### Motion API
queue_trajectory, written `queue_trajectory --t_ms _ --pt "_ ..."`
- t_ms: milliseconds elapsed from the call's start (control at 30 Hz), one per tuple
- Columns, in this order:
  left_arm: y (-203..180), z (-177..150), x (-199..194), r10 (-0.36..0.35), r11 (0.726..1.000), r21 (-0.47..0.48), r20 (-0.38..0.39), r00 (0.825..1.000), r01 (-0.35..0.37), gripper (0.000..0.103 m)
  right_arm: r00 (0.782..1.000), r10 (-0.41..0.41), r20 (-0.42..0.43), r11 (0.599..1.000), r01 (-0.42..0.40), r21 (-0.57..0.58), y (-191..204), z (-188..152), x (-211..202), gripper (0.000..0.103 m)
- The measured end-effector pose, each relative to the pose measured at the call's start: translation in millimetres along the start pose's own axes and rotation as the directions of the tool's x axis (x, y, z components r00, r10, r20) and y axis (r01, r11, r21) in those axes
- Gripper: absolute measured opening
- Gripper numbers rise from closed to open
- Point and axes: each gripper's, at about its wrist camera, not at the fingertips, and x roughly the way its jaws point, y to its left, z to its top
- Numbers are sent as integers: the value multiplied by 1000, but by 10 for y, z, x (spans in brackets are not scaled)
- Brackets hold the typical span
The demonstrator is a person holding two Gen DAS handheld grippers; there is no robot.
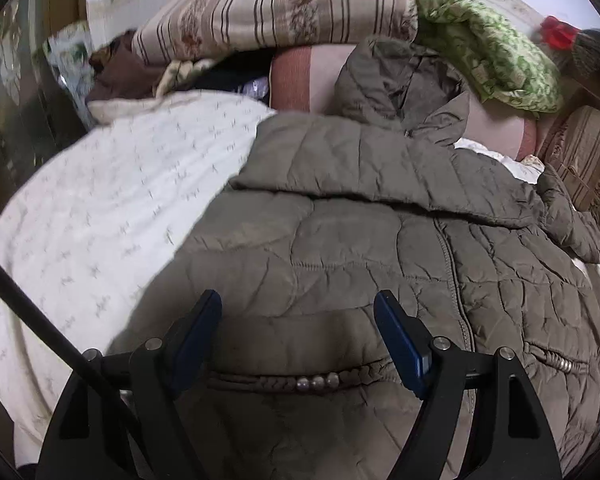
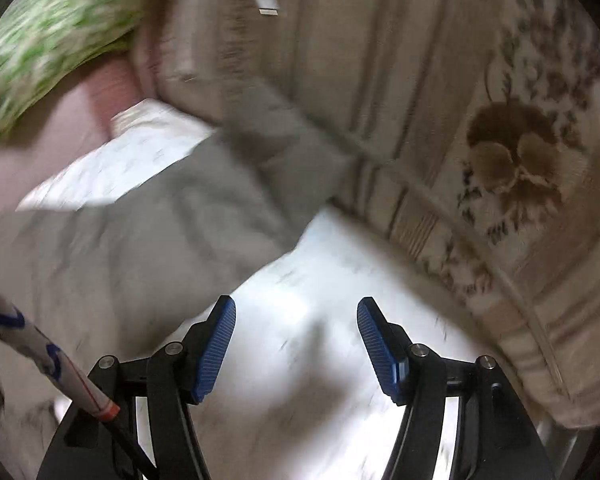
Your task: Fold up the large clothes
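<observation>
Left gripper (image 1: 298, 304) tilts down, spread over the padded jacket (image 1: 380, 240); right gripper (image 2: 296, 312), spread and empty, angles toward the sheet (image 2: 320, 264).

Left gripper (image 1: 298, 308) gaping over quilted jacket (image 1: 360, 240), white bedspread (image 1: 100, 208)

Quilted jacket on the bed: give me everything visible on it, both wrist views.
The quilted jacket is olive-grey, puffy, with creased, slightly shiny fabric. It lies spread on the white patterned bedspread, a sleeve or flap folded across its upper part. A zipper runs down the front, and braided pocket trims carry small metal studs. The collar end reaches the piled bedding. The left tongs hover open above it; no pad visibly presses it. The right view is blurred.
</observation>
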Motion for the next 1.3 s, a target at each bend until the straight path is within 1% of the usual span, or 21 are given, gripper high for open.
queue_trajectory --t_ms 67,133,233,267,300,333,367,400,500,600,667,700,767,867,933,1033,1133,1167,1200,1300 --pt "-17 6 66 1 1000 -4 -14 1000 -1 78 1000 9 3 999 -9 34 -38 167 147 68" --pt "-52 13 145 11 1000 3 -25 1000 -11 78 1000 -1 8 999 1 48 -10 324 273 68" --pt "-110 2 252 29 999 24 -39 999 -28 78 1000 -10 17 999 9 48 52 480 404 68" --pt "-118 -1 275 34 999 29 -43 999 -33 78 1000 -14 15 999 13 43 63 509 427 66" --pt "-130 -10 312 40 999 35 -52 998 -39 78 1000 -6 8 999 6 38 77 540 445 36" --pt "-132 -13 335 43 998 37 -61 997 -41 78 1000 7 -15 999 -7 37 80 583 455 27" --pt "-128 -16 355 44 999 36 -69 997 -41 78 1000 15 -10 999 -15 41 70 617 435 23" --pt "-121 -17 356 41 999 32 -71 997 -39 78 1000 16 2 999 -16 35 54 645 376 20" --pt "-96 -6 282 40 999 27 -55 998 -39 78 997 -51 58 999 51 0 54 725 123 17" --pt "-49 23 156 36 999 18 -29 999 -35 78 987 -101 125 995 100 14 -4 785 -272 17" --pt "4 45 78 24 1000 3 -21 999 -24 78 981 -103 163 995 102 13 9 802 -597 17" --pt "39 55 32 20 1000 -4 -19 1000 -21 78 982 -83 170 996 84 6 32 803 -709 16" --pt "110 70 -59 13 1000 -17 -7 1000 -13 78 983 -19 185 999 25 -27 153 770 -1016 16" --pt "205 98 -182 12 999 -35 19 1000 -11 78 974 75 215 993 -53 -107 454 659 -1505 16" --pt "284 120 -266 18 999 -44 38 999 -16 78 964 140 227 981 -104 -167 683 555 -1829 16" --pt "438 149 -385 28 997 -71 65 997 -23 78 941 257 221 945 -197 -263 1178 362 -2261 16" --pt "623 173 -477 43 994 -104 84 996 -34 78 909 376 182 888 -296 -353 1741 74 -2624 16" --pt "689 172 -499 48 992 -117 87 995 -38 78 890 431 151 852 -346 -392 1999 -79 -2744 16" --pt "776 173 -522 53 990 -136 90 995 -40 78 878 461 130 828 -374 -417 2168 -213 -2815 16" --pt "1002 173 -558 73 981 -189 95 993 -54 78 834 550 48 733 -455 -506 2791 -707 -2983 16"
